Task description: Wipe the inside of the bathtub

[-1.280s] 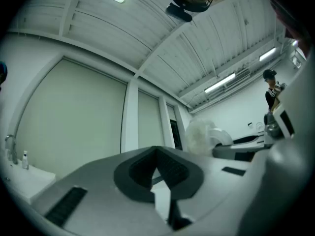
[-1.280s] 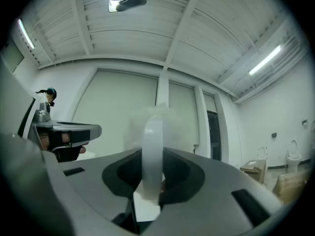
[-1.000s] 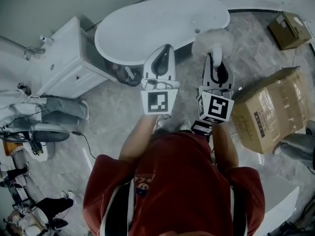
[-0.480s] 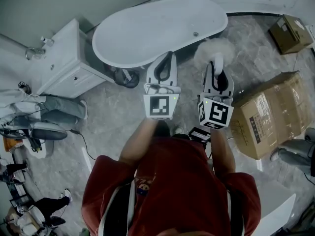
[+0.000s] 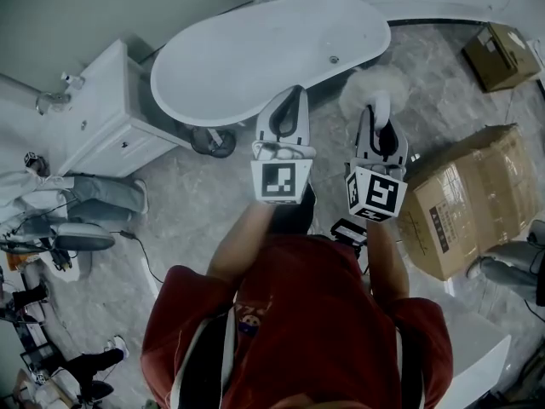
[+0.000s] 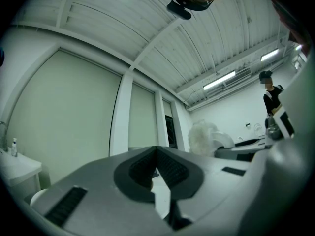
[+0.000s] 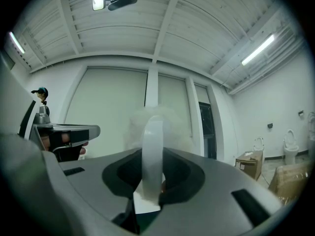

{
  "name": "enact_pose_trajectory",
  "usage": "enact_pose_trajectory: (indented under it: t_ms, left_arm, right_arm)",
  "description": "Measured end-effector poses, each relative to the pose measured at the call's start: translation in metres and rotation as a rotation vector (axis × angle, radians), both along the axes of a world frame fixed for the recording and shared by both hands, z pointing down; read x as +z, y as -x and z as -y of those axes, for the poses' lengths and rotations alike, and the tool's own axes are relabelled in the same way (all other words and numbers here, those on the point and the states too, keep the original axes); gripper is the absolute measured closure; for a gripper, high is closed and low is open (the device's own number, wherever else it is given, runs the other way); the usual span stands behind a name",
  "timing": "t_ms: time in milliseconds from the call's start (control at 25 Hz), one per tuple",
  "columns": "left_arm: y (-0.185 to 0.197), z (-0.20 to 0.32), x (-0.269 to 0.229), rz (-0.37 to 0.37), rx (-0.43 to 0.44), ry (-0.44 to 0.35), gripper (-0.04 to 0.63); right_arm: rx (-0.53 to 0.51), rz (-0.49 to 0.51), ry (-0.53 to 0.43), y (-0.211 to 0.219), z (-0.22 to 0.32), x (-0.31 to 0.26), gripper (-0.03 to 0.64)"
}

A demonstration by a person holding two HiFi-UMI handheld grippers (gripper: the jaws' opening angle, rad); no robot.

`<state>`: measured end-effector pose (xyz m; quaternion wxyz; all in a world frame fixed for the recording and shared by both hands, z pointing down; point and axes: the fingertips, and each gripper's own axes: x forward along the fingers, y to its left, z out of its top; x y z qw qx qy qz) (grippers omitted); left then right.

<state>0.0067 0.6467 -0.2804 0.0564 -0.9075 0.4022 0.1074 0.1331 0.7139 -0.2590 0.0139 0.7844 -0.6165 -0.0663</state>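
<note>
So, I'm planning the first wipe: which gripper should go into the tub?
Right. The right gripper is shut on the duster, whose fluffy head hangs near the tub. The left gripper is shut on nothing.

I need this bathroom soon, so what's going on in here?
A person in a red shirt stands facing the white oval bathtub, a gripper in each hand. The right gripper has its jaws clamped on the white handle of a fluffy white duster, held beside the tub. The left gripper is shut and empty. The duster isn't touching the tub yet.
</note>
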Motion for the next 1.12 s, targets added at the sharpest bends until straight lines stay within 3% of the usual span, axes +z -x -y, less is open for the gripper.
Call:
enact_pose_trajectory:
  t_ms: [280, 840, 1120]
  left_arm:
    - [-0.024, 0.065, 0.008, -0.017, 0.008, 0.014, 0.58]
    - [-0.055, 0.263, 0.02, -0.02, -0.04, 0.061, 0.58]
    - [-0.064, 0.322, 0.028, -0.04, -0.065, 0.091, 0.58]
  right_arm:
    - [-0.013, -0.03, 0.037, -0.017, 0.067, 0.008, 0.525]
    - [-0.027, -0.048, 0.104, -0.06, 0.273, 0.009, 0.525]
    - [-0.024, -0.035, 0.122, -0.081, 0.332, 0.018, 0.525]
